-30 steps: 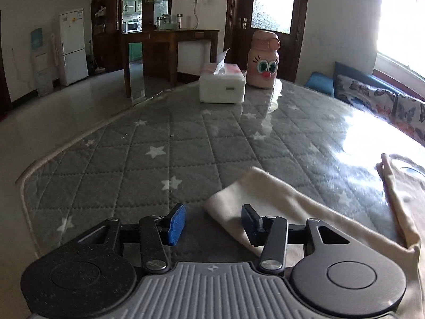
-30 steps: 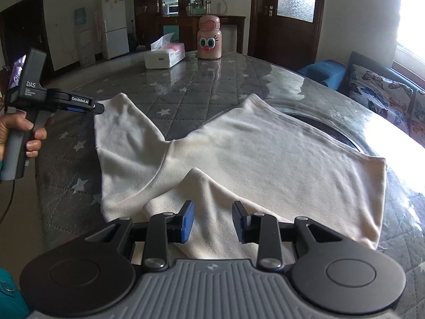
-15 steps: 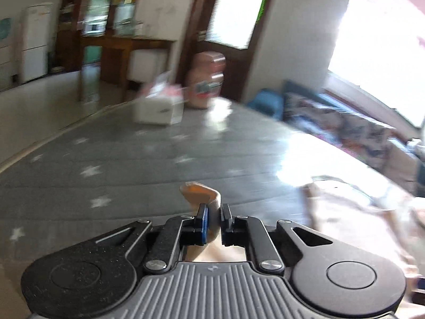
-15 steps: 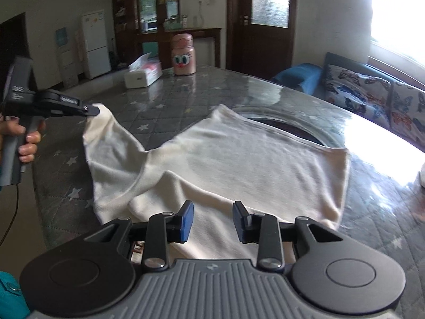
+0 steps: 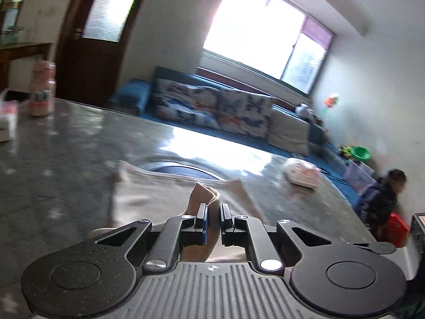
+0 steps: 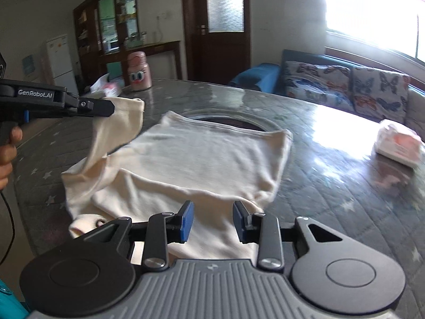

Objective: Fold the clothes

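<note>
A cream shirt [image 6: 202,159] lies spread on the grey star-quilted table [image 6: 345,186]. My left gripper [image 5: 213,212] is shut on the end of the shirt's left sleeve [image 5: 203,194] and holds it lifted above the table; in the right wrist view the left gripper [image 6: 111,107] shows at the left with the sleeve [image 6: 119,130] hanging from it over the shirt's edge. My right gripper [image 6: 212,222] is open and empty, just above the shirt's near edge.
A pink cartoon bottle [image 6: 138,71] and a tissue box [image 6: 106,86] stand at the table's far side. A wrapped tissue pack [image 6: 398,146] lies at the right. A dark round opening [image 6: 225,119] sits behind the shirt. A sofa [image 6: 345,87] lines the window wall.
My left gripper closed on the sleeve end, lifted it and swung it right, over the shirt. The right gripper stayed open and turned slightly right.
</note>
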`<state>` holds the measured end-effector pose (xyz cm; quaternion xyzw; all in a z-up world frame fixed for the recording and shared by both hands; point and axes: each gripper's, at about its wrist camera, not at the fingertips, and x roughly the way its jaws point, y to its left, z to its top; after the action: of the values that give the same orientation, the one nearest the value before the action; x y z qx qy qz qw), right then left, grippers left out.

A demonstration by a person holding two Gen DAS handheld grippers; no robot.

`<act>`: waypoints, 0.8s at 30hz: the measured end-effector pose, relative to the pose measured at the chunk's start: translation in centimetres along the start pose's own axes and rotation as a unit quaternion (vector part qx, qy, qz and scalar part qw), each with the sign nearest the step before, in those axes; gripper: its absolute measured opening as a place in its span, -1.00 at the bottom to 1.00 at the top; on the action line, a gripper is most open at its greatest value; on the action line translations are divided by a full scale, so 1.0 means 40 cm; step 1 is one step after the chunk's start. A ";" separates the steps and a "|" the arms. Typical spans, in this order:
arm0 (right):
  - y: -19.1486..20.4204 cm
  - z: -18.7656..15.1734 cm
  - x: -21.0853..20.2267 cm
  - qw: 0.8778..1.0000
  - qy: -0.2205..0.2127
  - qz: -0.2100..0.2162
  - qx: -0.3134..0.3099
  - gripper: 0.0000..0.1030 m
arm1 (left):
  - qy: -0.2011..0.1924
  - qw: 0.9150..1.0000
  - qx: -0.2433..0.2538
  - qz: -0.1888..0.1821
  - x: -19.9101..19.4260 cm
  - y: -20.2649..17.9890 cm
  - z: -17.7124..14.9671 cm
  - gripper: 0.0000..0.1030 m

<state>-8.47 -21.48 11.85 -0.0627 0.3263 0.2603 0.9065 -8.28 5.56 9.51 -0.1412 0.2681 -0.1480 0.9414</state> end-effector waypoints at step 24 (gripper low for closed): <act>-0.012 -0.003 0.055 0.998 0.028 0.038 0.035 -0.38 | 0.090 0.995 0.046 -0.020 0.011 0.000 -0.153 -0.24</act>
<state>-6.86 -20.97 10.34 -0.0259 0.3622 0.2812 0.8883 -11.28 4.28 4.32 -0.0890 0.3412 -0.1916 0.9159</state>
